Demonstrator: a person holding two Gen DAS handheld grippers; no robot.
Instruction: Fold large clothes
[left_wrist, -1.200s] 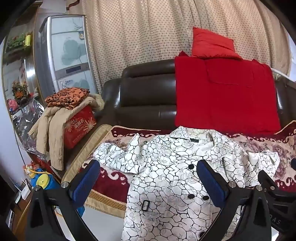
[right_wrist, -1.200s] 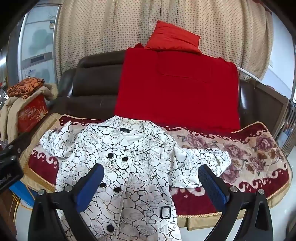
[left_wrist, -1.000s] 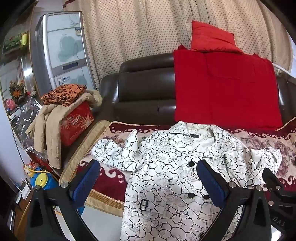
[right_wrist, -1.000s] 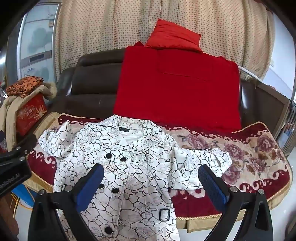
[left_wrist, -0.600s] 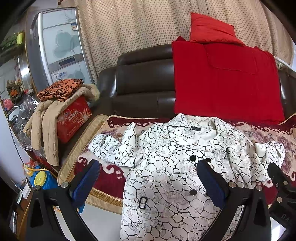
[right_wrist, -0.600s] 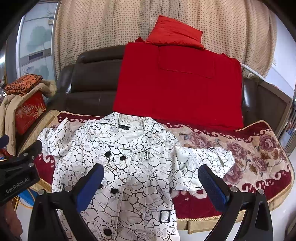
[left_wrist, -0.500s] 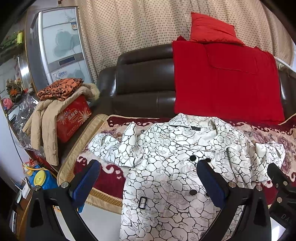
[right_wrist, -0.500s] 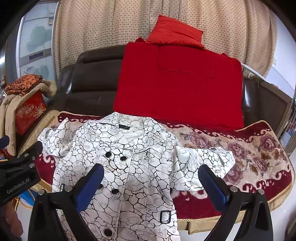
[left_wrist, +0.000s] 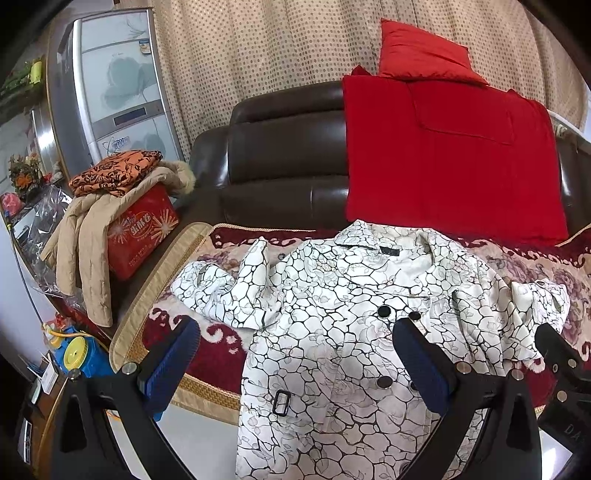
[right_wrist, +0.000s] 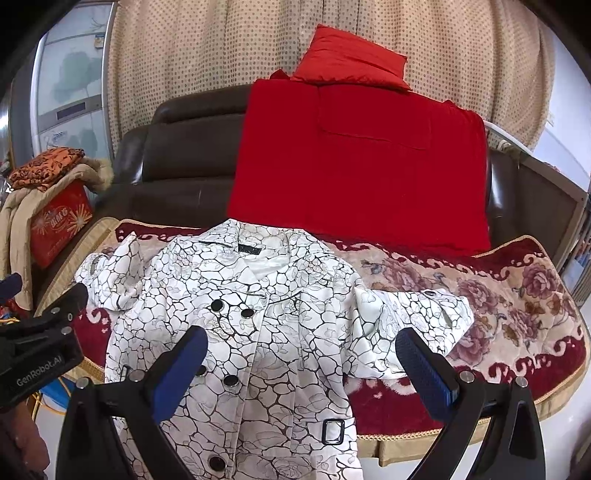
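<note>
Left gripper (left_wrist: 295, 347) and right gripper (right_wrist: 301, 350) — both with fingers spread wide, holding nothing. Beyond them, white patterned coat (right_wrist: 255, 325) lies face-up on floral sofa cover (right_wrist: 517, 306), hem hanging over front edge — red blanket (right_wrist: 362, 166) behind.

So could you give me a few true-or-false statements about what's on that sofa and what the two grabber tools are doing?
1. The white coat with black crackle lines lies front-up, its buttons showing. True.
2. The left gripper is clamped on a sleeve. False: its jaws stand wide open and hold nothing.
3. A red cushion sits on top of the sofa back. True.
4. The coat's hem lies wholly on the seat. False: it hangs over the front edge of the flowered seat cover.
5. The right gripper is open. True.
6. The red box beside the sofa has nothing on it. False: a beige jacket and an orange patterned cloth lie over it.
</note>
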